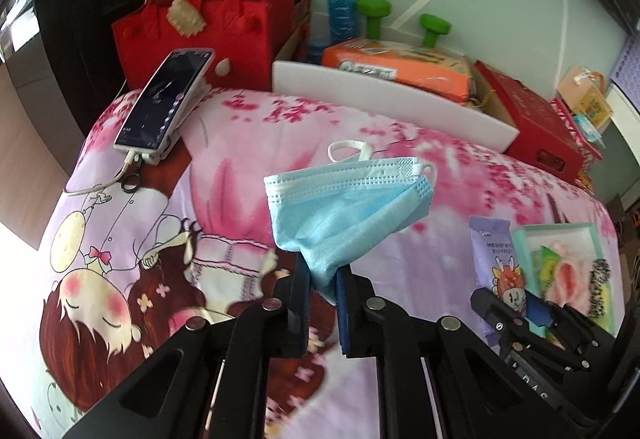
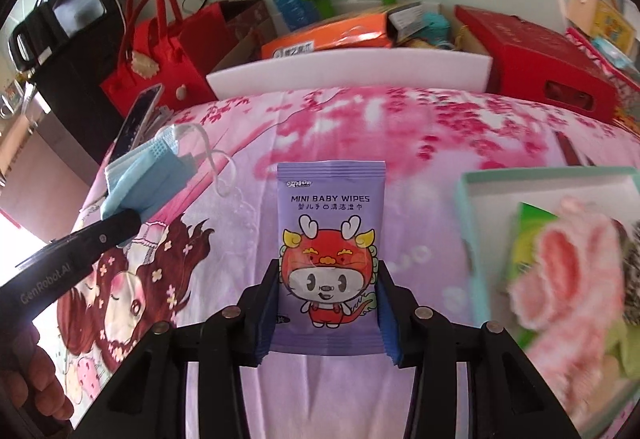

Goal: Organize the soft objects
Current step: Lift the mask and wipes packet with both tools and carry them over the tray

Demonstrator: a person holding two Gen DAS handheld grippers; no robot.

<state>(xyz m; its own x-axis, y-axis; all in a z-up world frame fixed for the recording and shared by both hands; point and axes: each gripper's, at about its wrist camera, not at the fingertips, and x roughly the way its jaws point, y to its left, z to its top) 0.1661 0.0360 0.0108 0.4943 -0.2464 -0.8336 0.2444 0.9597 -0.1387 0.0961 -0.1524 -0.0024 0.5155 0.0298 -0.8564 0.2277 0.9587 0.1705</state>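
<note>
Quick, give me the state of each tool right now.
Left tool: closed on the blue face mask, lifted off the bedspread.
Right tool: closed on the baby wipes pack.

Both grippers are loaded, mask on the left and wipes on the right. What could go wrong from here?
1. The left gripper pinches only a bunched corner of the blue face mask; it could slip free.
2. The mint tray already holds fluffy items, so the wipes pack in the right gripper may land on its rim.
</note>
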